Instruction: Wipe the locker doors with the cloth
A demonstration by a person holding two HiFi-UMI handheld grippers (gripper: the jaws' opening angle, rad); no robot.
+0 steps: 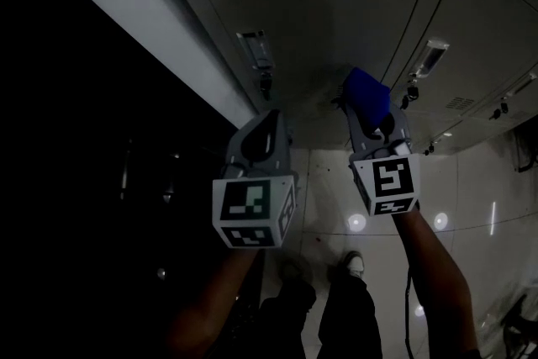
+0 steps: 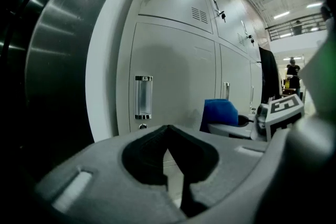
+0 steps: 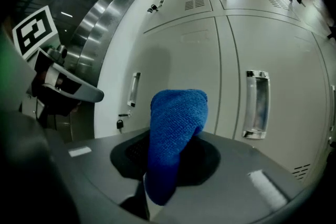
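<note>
We hold the left gripper (image 1: 262, 137) and the right gripper (image 1: 378, 134) side by side, both aimed at the grey locker doors (image 1: 311, 4).

Right gripper: the jaws are clamped on the blue cloth (image 3: 174, 139). The cloth stands up from between the jaws as a folded, rounded bundle, and its free end reaches past the jaw tips toward the door. From the head view the cloth lies close to the lower part of one door, between two door handles. We cannot tell whether it touches the panel.

Left gripper: the jaws are together, tip against tip, with nothing between them. This gripper points at the door next to the pale end panel (image 1: 134, 4) of the locker bank, close to that door's clear recessed handle (image 2: 143, 96).

A second handle (image 3: 257, 105) shows on the neighbouring door in the right gripper view, and a key (image 3: 119, 124) hangs in a lock below the first. Upper doors carry vent slots (image 2: 199, 14).

Below the grippers — in the head view — we see both forearms, the glossy tiled floor (image 1: 336, 181) and one shoe (image 1: 354, 264).
</note>
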